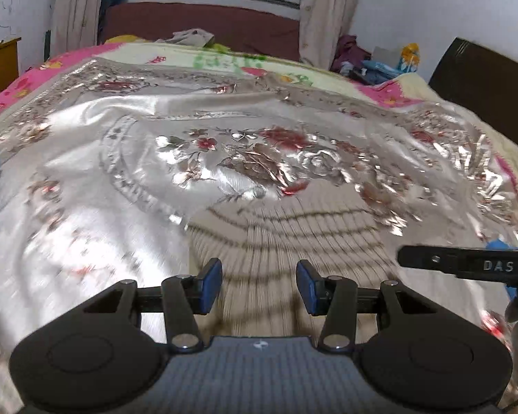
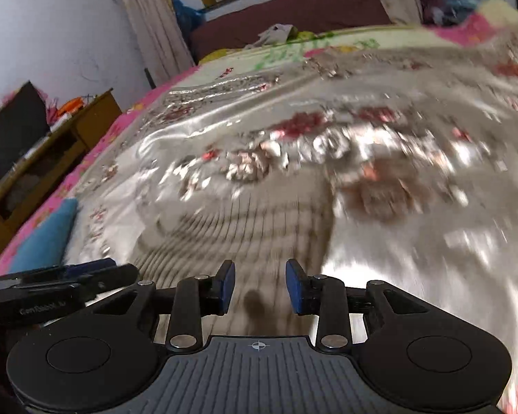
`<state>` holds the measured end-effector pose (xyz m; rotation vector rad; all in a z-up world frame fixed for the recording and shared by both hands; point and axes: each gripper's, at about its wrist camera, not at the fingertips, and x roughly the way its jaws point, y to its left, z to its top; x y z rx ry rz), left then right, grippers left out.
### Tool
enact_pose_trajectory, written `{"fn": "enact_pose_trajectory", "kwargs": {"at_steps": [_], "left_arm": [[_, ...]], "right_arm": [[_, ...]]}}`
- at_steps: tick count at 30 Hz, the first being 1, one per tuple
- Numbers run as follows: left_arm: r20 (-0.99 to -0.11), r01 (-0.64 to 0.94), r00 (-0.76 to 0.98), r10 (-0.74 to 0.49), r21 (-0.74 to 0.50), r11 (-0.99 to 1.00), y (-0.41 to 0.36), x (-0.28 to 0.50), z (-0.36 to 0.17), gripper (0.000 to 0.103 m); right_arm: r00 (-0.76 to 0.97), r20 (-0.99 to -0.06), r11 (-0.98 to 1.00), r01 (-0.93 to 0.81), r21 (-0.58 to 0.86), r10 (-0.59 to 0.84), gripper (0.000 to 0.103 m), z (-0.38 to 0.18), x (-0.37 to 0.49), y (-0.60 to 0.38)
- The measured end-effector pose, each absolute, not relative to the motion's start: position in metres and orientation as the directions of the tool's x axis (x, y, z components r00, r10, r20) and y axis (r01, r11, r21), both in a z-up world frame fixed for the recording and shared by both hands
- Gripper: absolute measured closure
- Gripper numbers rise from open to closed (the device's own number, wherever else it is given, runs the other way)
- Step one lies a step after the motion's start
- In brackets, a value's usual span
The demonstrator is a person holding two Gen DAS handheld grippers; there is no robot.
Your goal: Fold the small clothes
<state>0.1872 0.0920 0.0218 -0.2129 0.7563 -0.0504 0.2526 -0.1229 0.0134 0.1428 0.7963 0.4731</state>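
Note:
A beige ribbed garment with dark stripes (image 1: 276,241) lies flat on the shiny silver floral bedspread (image 1: 121,172). My left gripper (image 1: 259,286) is open, its blue pads apart just above the garment's near part. The garment also shows in the right wrist view (image 2: 252,234), blurred. My right gripper (image 2: 260,288) is open over its near edge, holding nothing. The right gripper's body shows at the right edge of the left wrist view (image 1: 473,264); the left gripper's body shows at the lower left of the right wrist view (image 2: 51,283).
A blue folded item (image 2: 48,238) lies at the bed's left side. A wooden cabinet (image 2: 51,151) stands left of the bed. A pink floral blanket (image 1: 34,76) lies under the bedspread. Loose clothes (image 1: 362,58) pile at the far right, a dark headboard (image 1: 483,79) beyond.

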Motion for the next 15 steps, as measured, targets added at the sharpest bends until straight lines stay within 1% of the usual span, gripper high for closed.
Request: {"fn": "enact_pose_trajectory", "kwargs": {"at_steps": [3, 5, 7, 11, 15], "left_arm": [[-0.730, -0.069, 0.679, -0.080, -0.172, 0.983, 0.095, 0.215, -0.001, 0.053], [-0.749, -0.075, 0.659, -0.062, -0.147, 0.986, 0.097, 0.222, -0.011, 0.047], [-0.750, -0.070, 0.659, -0.060, -0.141, 0.988, 0.097, 0.223, -0.014, 0.046], [-0.746, -0.088, 0.664, -0.047, -0.141, 0.986, 0.103, 0.216, -0.008, 0.046], [-0.724, -0.086, 0.689, -0.030, -0.124, 0.989, 0.104, 0.177, 0.008, 0.047]], "right_arm": [[0.574, -0.689, 0.894, -0.342, 0.290, 0.442, 0.070, -0.002, 0.281, -0.107], [0.531, -0.737, 0.903, -0.327, 0.278, 0.419, 0.070, -0.018, 0.291, -0.098], [0.514, -0.757, 0.909, -0.321, 0.266, 0.403, 0.070, -0.030, 0.294, -0.094], [0.540, -0.730, 0.905, -0.317, 0.285, 0.419, 0.070, -0.015, 0.277, -0.101], [0.555, -0.691, 0.879, -0.387, 0.279, 0.463, 0.070, 0.010, 0.234, -0.110]]}}
